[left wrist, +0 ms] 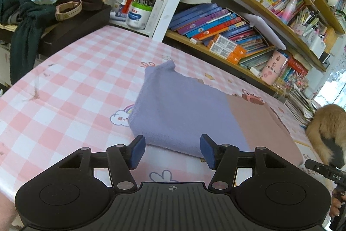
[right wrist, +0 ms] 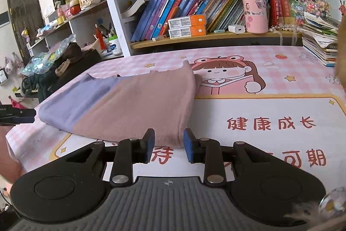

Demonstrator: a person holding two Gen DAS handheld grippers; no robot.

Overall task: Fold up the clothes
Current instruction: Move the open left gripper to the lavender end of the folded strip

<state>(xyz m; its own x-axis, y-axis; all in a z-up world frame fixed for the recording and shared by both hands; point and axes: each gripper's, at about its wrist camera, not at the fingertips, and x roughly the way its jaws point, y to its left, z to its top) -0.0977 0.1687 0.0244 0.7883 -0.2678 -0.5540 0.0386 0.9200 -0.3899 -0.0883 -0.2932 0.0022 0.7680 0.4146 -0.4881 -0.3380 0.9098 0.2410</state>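
A folded cloth, lilac at one end (left wrist: pixel 179 109) and dusty pink at the other (right wrist: pixel 142 105), lies flat on the pink checked table mat (left wrist: pixel 71 88). My left gripper (left wrist: pixel 173 142) stands open just before the lilac end's near edge, and its blue pads (left wrist: pixel 137 152) touch nothing. My right gripper (right wrist: pixel 168 141) sits low at the pink end. The cloth's near corner reaches in between its blue pads (right wrist: pixel 190 147), which stand a little apart from it. Each gripper's tip shows at the edge of the other view: the right gripper (left wrist: pixel 324 170), the left gripper (right wrist: pixel 19 116).
Bookshelves (right wrist: pixel 194 36) packed with books run along the far edge of the table. A pen pot (left wrist: pixel 138 14) and a dark heap of clothes (left wrist: pixel 28 23) stand at the back left. Something brown and furry (left wrist: pixel 328 129) is at the right; a paper stack (right wrist: pixel 320 49) sits nearby.
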